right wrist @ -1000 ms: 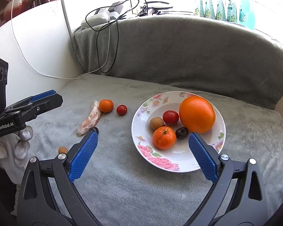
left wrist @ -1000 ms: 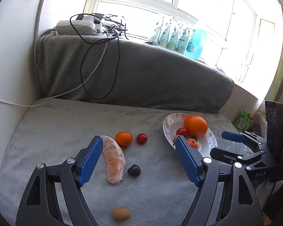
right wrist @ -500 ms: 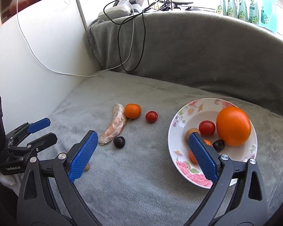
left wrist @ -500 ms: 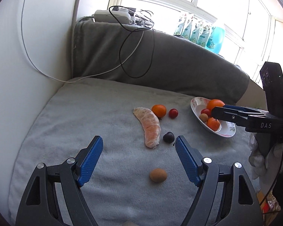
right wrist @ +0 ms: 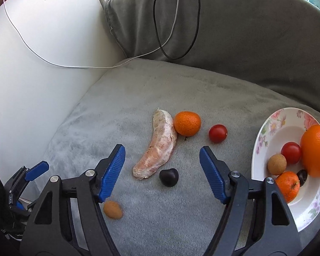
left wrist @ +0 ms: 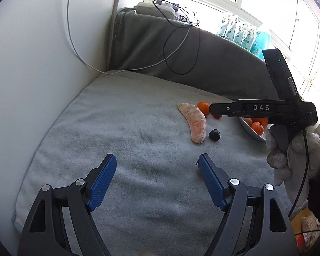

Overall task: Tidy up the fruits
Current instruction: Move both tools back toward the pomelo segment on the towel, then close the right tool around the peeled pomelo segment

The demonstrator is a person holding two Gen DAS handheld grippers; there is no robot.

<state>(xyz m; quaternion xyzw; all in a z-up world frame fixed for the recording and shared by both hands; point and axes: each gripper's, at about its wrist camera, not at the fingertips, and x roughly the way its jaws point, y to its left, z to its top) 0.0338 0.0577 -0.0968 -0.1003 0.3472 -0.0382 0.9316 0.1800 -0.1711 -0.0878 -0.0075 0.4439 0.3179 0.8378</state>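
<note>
On the grey cushion lie a peeled citrus segment [right wrist: 157, 147], a mandarin [right wrist: 187, 123], a cherry tomato [right wrist: 218, 133], a dark plum [right wrist: 169, 177] and a small brown fruit [right wrist: 112, 209]. My right gripper [right wrist: 162, 160] hovers above the segment's lower end and the plum; its jaws are closing and the pads touch nothing. A flowered plate [right wrist: 264, 132] at the right holds a big orange [right wrist: 315, 149] and several small fruits. My left gripper [left wrist: 156, 164] stands open over bare cushion. The brown fruit [left wrist: 199, 171] peeks from behind its right finger.
A white wall [left wrist: 42, 74] bounds the cushion's left side, and a grey backrest [right wrist: 245, 32] with black and white cables [right wrist: 175, 21] draped over it rises behind. Bottles [left wrist: 243, 36] line the windowsill. A gloved hand [left wrist: 294, 155] holds the right gripper [left wrist: 215, 109] above the loose fruit.
Both grippers have swung left across the cushion. The plate has slid to the right edge of the right wrist view, the loose fruits now lie under that gripper, and its jaws have narrowed.
</note>
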